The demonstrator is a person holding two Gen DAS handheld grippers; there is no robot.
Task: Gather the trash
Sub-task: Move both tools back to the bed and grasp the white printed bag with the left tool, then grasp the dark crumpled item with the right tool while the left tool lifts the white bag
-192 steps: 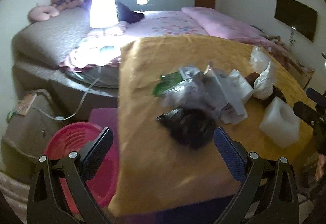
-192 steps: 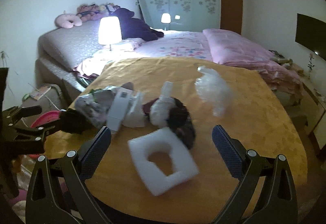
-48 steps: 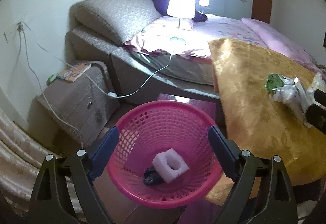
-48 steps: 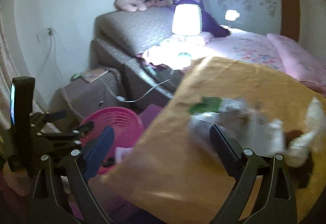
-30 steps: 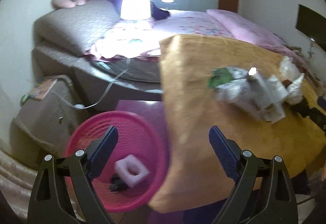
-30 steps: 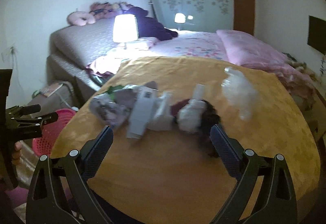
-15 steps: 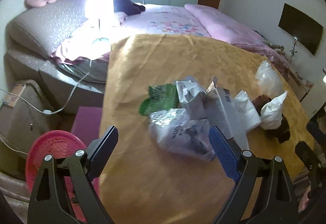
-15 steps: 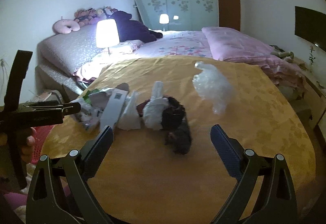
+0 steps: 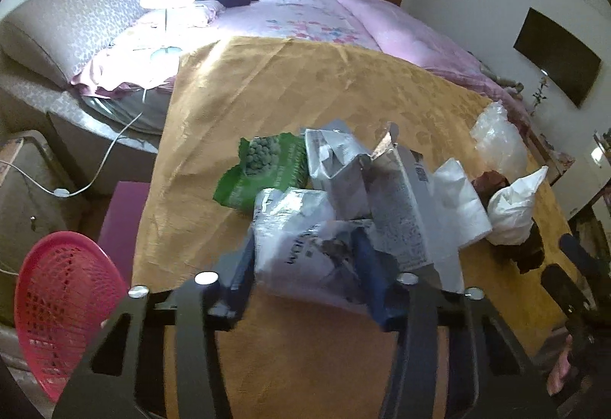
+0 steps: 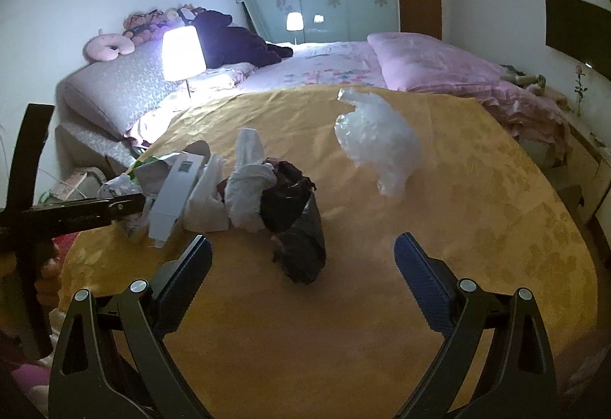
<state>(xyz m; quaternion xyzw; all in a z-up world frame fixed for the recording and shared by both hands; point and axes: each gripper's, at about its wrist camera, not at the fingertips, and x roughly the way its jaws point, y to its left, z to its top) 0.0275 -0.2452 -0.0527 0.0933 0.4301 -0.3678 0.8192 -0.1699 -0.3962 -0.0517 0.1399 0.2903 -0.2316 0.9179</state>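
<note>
Left wrist view: the left gripper (image 9: 305,266) has just been closing, and its jaws are clamped on a crumpled grey-white plastic bag (image 9: 301,247) at the near edge of the trash pile on the yellow tablecloth (image 9: 305,83) — the pink basket (image 9: 57,308) stands on the floor, well apart.

Right wrist view: the right gripper (image 10: 303,274) has its jaws wide apart, nothing between the pads — a dark crumpled wrapper (image 10: 298,228) lies just ahead.

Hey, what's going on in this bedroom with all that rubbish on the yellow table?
A person with a gripper in each hand is clearing trash from the table. The left gripper has just been closing on a crinkled white plastic bag at the near end of the pile. The right gripper is open, hovering in front of a dark crumpled bag. A pink basket stands on the floor beside the table.
</note>
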